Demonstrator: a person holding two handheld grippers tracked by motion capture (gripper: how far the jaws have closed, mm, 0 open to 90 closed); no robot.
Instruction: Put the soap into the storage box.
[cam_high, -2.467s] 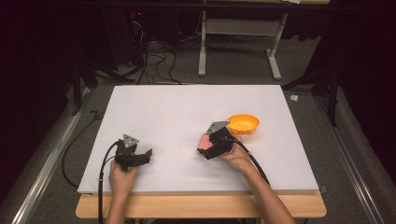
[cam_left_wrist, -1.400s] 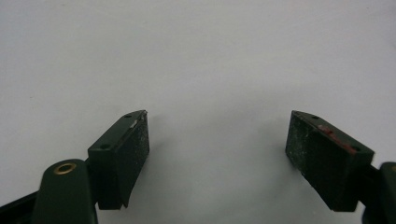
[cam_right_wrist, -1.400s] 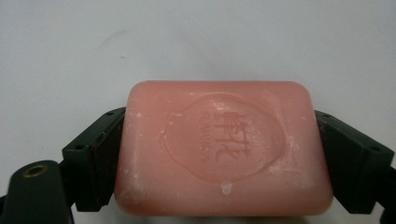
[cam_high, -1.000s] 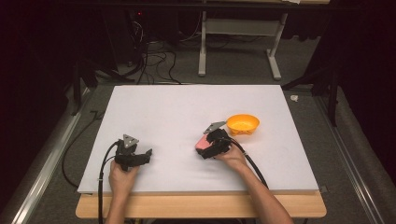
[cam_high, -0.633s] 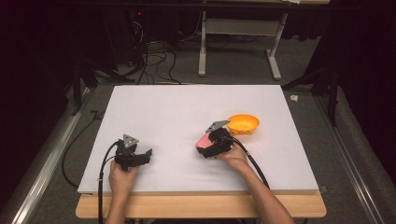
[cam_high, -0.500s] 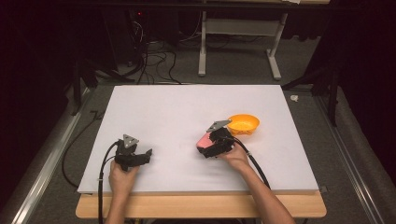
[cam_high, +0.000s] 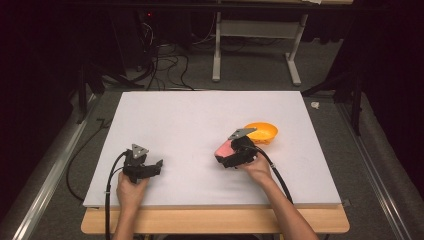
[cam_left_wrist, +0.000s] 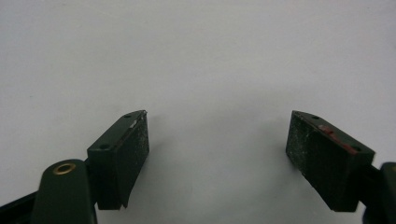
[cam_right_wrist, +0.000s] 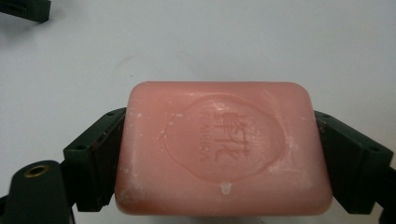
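Two hands, two grippers, one soap, one bowl, one table.

Nearest: left hand (cam_high: 131, 187) at the table's (cam_high: 190, 115) near edge, holding the left gripper (cam_high: 156, 165) low over the white top. In the left gripper view its jaws stand wide apart with only bare white surface between them, so it's released, gripping nothing. One cable trails from it off the near-left edge.

Right hand (cam_high: 259, 167) sits right of centre, a bit farther in. Right gripper (cam_high: 223, 156) is clenched on the soap (cam_high: 223, 148): in the right gripper view the pink bar (cam_right_wrist: 219, 147) sits between the two jaws, a pad pressed to each short end, stamped oval logo facing the camera, white table behind it. In the high view the soap is at the gripper's tip, pointing left, just above or on the table; can't tell which.

Just beyond the right gripper: one orange bowl (cam_high: 262, 131), upright on the table, right of centre. Soap is near the bowl but outside it, on its near-left side.

Beyond the table: dark floor, cables, a white frame's legs.

Versus 2.5 s ago: right gripper and soap slightly nearer the person and a touch left, a little farther from the bowl; grip unchanged. Left gripper, left hand, bowl unmoved.
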